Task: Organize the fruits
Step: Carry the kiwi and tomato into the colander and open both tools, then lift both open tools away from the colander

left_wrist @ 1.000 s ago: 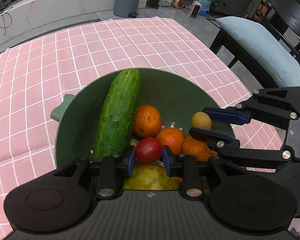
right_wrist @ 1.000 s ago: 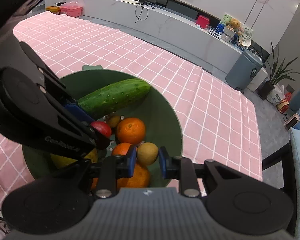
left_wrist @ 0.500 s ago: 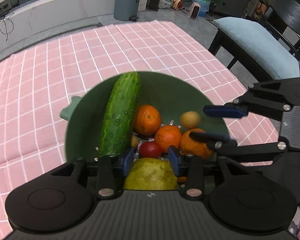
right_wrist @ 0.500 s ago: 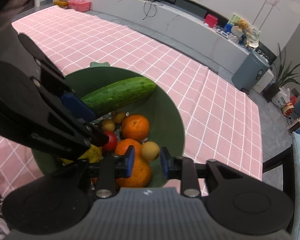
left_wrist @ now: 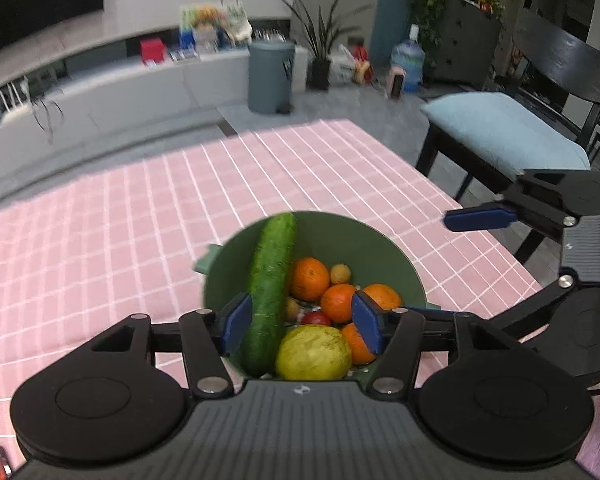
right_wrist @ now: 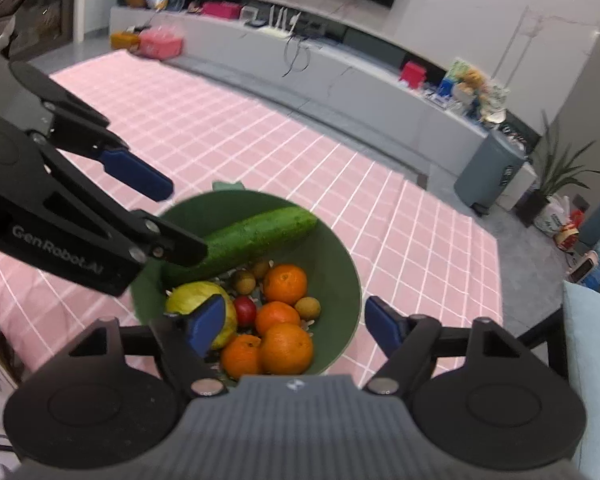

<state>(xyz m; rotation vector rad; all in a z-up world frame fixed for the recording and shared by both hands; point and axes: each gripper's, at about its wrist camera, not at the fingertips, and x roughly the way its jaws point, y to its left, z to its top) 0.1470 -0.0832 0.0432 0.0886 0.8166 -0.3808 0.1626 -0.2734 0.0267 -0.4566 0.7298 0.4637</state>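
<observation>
Green bowl point(left_wrist: 380, 240) on the pink-checked tabletop point(left_wrist: 100, 220) contains cucumber point(left_wrist: 270, 280), oranges point(right_wrist: 286, 348), pear point(left_wrist: 314, 354) and tomato point(right_wrist: 245, 310). Left tongs point(left_wrist: 300, 322) and right tongs point(right_wrist: 296, 326), just opening, stand spread above it, gripping nothing.

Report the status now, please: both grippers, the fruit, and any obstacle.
Left gripper and right gripper open, jaws just opening, nothing held. Cucumber, oranges, red fruit lie in green bowl. No obstacle on pink cloth.
</observation>
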